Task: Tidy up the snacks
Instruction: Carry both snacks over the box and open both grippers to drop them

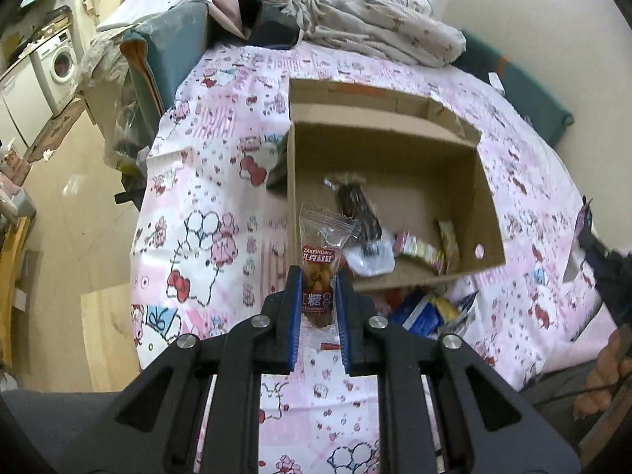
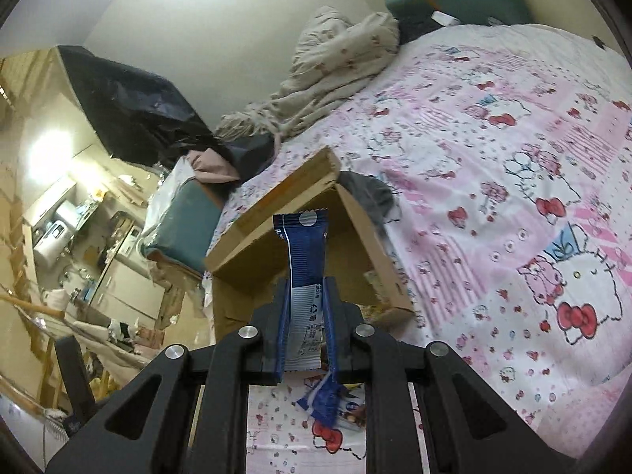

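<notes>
**Me:** Blue pads of my left gripper (image 1: 319, 276) are pressed onto a clear snack packet with a red label (image 1: 318, 272), gripped around its lower half so the crimped top stands up free, above the pink bedspread (image 1: 197, 197) and just short of the cardboard box (image 1: 486, 197).

**You:** And the other hand?

**Me:** Right gripper (image 2: 307, 288) is pinching a blue-and-white wrapper (image 2: 305, 252) near one end, and the long free end sticks up in front of the open box (image 2: 367, 237).

**You:** How do they feel to handle?

**Me:** Light, I'd judge. Both wrappers are thin film, slick and crinkly, so a hold on the empty seal alone could slide. I'd keep the pads across the filled part, firm but not crushing; whatever is inside the clear packet looks like it could break or squash.

**You:** Where do they go?

**Me:** Into the box, I think. A dark packet (image 1: 357, 205), a white one (image 1: 369, 256) and a pink-and-yellow pack (image 1: 420, 249) already lie on its floor. More snacks (image 1: 426, 310) sit loose on the bedspread just beside the near wall.

**You:** Any risk?

**Me:** That tall blue wrapper may flop or catch the box rim, so I'd carry it well over the wall before letting go.
</notes>
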Available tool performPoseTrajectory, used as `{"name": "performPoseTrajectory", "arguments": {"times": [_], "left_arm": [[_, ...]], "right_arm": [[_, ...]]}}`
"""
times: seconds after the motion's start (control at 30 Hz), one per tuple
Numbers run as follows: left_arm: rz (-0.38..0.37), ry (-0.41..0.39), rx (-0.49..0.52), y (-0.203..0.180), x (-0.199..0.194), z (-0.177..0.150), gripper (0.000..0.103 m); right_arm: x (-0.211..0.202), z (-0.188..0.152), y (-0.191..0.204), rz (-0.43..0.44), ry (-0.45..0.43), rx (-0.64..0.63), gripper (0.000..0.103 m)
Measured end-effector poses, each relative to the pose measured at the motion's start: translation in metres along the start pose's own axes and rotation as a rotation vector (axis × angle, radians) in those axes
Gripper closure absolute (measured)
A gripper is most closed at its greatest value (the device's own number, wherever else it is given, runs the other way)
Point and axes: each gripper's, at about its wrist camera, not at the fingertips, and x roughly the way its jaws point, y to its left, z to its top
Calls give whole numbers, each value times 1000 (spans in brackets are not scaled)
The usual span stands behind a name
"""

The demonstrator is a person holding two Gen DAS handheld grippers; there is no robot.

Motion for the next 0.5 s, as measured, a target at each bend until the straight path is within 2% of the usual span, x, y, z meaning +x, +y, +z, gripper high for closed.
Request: {"name": "performPoseTrajectory", "arguments": {"times": [0.5], "left_arm": [[-13,-31,42,-30,23,46,90]], "right_arm": [[53,21,11,-1,66,-54,86]]}}
